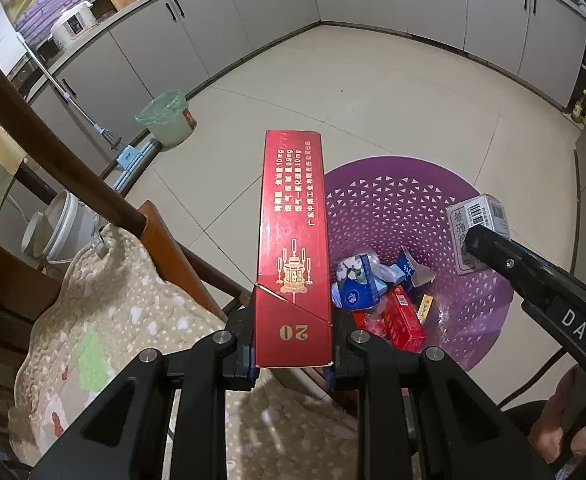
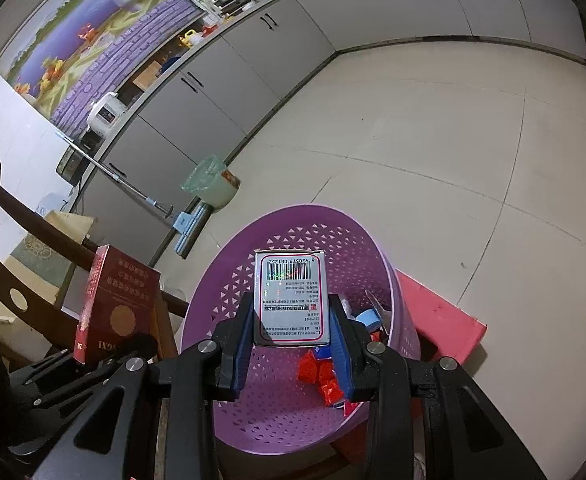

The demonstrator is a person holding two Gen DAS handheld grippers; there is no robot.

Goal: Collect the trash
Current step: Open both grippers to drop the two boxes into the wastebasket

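While both are hovering over the purple basket [image 2: 221,304], left gripper [image 1: 293,344] is clamping a red carton [image 1: 293,240]; right gripper [image 2: 291,328] is gripping a white box [image 2: 291,296].

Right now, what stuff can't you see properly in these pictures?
- Left wrist view: the red box covers part of the purple basket and the trash inside.
- Left wrist view: the right gripper hides part of the white box.
- Right wrist view: the white box and the blue fingers block most of the trash.
- Both views: the small print on the boxes is too tiny to read.
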